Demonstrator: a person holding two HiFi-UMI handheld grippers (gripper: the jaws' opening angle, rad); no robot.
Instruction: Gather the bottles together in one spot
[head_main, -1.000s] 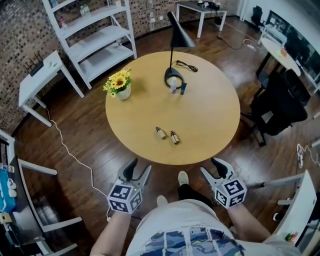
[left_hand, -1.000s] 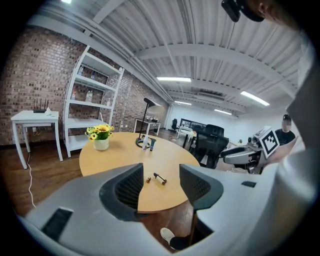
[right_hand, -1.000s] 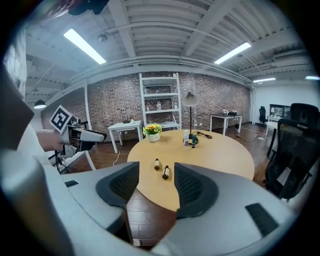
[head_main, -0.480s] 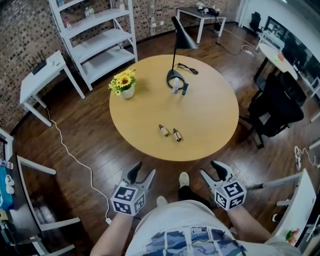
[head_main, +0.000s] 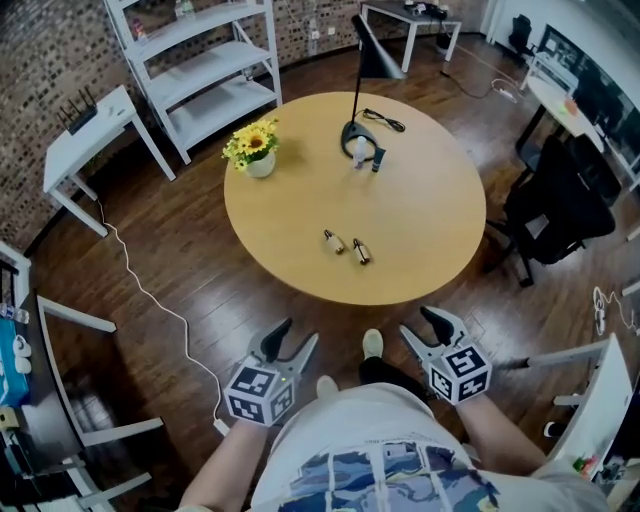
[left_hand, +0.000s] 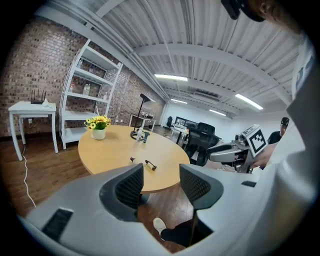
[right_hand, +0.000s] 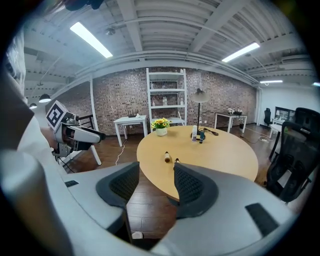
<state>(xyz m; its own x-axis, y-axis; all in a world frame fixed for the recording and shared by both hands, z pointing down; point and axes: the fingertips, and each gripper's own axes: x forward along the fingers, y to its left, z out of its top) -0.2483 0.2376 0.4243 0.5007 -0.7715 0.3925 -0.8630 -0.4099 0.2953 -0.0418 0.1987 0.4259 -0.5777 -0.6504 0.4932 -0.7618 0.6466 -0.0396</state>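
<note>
Beyond left gripper (head_main: 297, 335), right gripper (head_main: 420, 328) — bottles (head_main: 334, 241)

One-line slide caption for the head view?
Person facing round table, left hand-held gripper and right hand-held gripper open, empty; two bottles lie flat, two upright bottles by the lamp.

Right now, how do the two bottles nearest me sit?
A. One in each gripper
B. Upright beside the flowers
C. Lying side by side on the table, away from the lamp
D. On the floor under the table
C: the left bottle and right bottle lie side by side on the table, away from the lamp; the left gripper and right gripper are open and empty.
</note>
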